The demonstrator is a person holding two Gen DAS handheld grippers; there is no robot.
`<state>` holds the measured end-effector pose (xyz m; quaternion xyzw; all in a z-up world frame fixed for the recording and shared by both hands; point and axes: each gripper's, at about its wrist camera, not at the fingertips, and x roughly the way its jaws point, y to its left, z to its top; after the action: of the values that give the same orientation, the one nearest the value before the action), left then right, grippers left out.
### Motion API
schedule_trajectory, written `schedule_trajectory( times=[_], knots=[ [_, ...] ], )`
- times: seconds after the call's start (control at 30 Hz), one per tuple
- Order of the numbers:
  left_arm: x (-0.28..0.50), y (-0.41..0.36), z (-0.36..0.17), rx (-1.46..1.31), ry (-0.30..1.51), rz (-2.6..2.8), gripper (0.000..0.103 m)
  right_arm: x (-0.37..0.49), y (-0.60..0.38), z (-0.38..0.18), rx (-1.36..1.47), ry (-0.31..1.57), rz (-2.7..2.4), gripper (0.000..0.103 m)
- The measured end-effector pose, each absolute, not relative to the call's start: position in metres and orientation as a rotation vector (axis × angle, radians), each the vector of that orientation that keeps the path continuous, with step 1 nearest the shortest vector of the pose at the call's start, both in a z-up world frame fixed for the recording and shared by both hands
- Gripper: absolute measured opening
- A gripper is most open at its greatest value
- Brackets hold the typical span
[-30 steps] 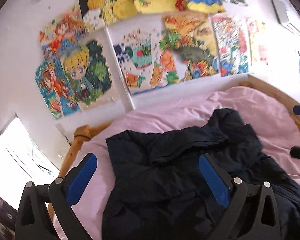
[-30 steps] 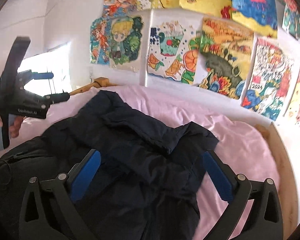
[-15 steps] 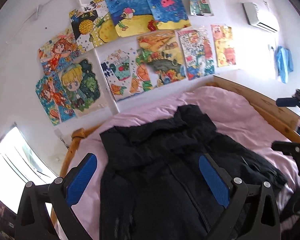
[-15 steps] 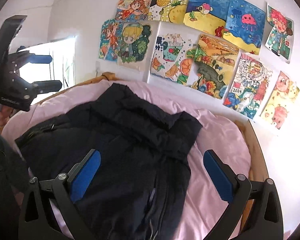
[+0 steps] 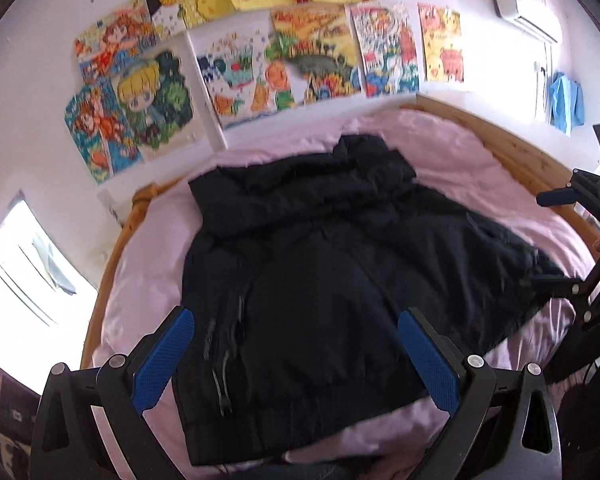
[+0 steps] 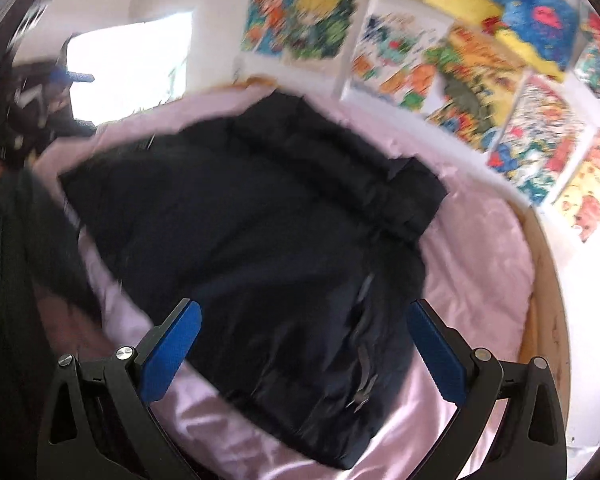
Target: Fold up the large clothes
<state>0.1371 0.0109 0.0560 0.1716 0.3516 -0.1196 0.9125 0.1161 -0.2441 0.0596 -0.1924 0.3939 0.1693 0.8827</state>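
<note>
Jacket: black puffer jacket [image 5: 320, 264] lies spread on the pink bedsheet [image 5: 452, 148], collar end twd the wall, hem nearest me; front zip runs down the left part in my left cam.
Jacket, rt cam: same jacket [image 6: 260, 232], blurred; zip shows nr its right edge, hem corner low at centre.
Left gripper: my left gripper [image 5: 300, 356] has its blue pads spread wide, nothing btwn them, held above the hem, not touching fabric.
Right gripper: my right gripper [image 6: 304, 348] also spread wide, pads clear of the jacket, holding nothing.
Cross-view: right gripper shows at the right edge of the left cam [image 5: 576, 240], over the jacket's right side; can't tell if it touches.
Bed: wooden bed frame [image 5: 512, 148] curves round the sheet.
Wall: colourful drawings [image 5: 236, 64] pinned above the bed; AC unit [image 5: 524, 4] top right; blue cloth [image 5: 566, 102] hangs below it.
Window: bright window [image 5: 24, 264] at left.
</note>
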Motion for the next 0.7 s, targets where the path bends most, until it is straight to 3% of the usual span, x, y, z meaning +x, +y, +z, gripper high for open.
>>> schedule_trajectory(
  times=[0.4, 0.57, 0.6, 0.67, 0.7],
  knots=[
    [0.122, -0.018, 0.005, 0.553, 0.863, -0.383, 0.103, 0.098, -0.202, -0.021, -0.72, 1.027, 0.403, 0.101],
    [0.126, -0.035, -0.019, 0.634, 0.938, -0.416, 0.103, 0.093, -0.192, -0.037, -0.859, 1.005, 0.337, 0.1],
    [0.126, -0.037, -0.023, 0.646, 0.952, -0.421, 0.103, 0.091, -0.19, -0.035, -0.857, 1.0, 0.332, 0.098],
    [0.123, -0.04, -0.03, 0.67, 0.976, -0.433, 0.103, 0.089, -0.189, -0.029, -0.84, 0.985, 0.313, 0.078],
    [0.122, -0.041, -0.032, 0.681, 0.98, -0.436, 0.103, 0.088, -0.189, -0.025, -0.832, 0.976, 0.307, 0.075]
  ],
)
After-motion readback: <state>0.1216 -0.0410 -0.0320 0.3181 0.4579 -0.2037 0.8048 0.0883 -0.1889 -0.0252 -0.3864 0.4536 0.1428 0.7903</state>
